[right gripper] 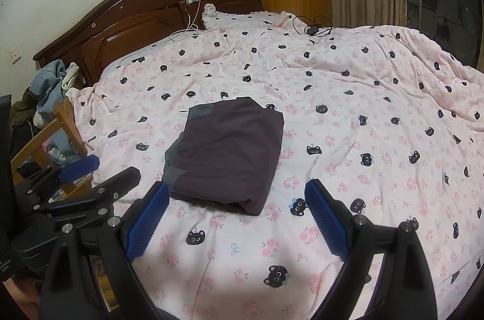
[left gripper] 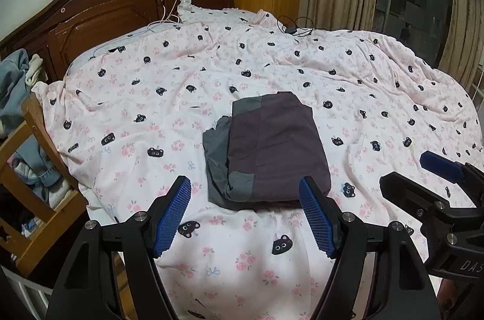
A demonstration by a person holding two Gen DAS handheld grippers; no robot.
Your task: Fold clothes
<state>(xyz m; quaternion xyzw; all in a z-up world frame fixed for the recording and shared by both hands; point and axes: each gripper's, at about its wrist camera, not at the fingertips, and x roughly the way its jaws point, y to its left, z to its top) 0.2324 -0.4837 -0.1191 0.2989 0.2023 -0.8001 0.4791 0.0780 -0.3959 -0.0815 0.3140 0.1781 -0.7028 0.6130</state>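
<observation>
Dark purple-grey folded cloth garment (left gripper: 266,150) lies on bed; fold prob. done. Left tool (left gripper: 245,211) & right tool (right gripper: 237,217) apart, empty. Next: fetch another piece.

The bed (left gripper: 272,274) has a pink cover with black cat faces and roses. A folded dark purple and grey garment (left gripper: 266,150) lies flat on it, just past the jaws. Far beyond, a black cable (left gripper: 295,26) and a white cable (left gripper: 166,20) lie near the headboard.

Folded garment (right gripper: 225,153) on bedspread (right gripper: 348,108)
</observation>
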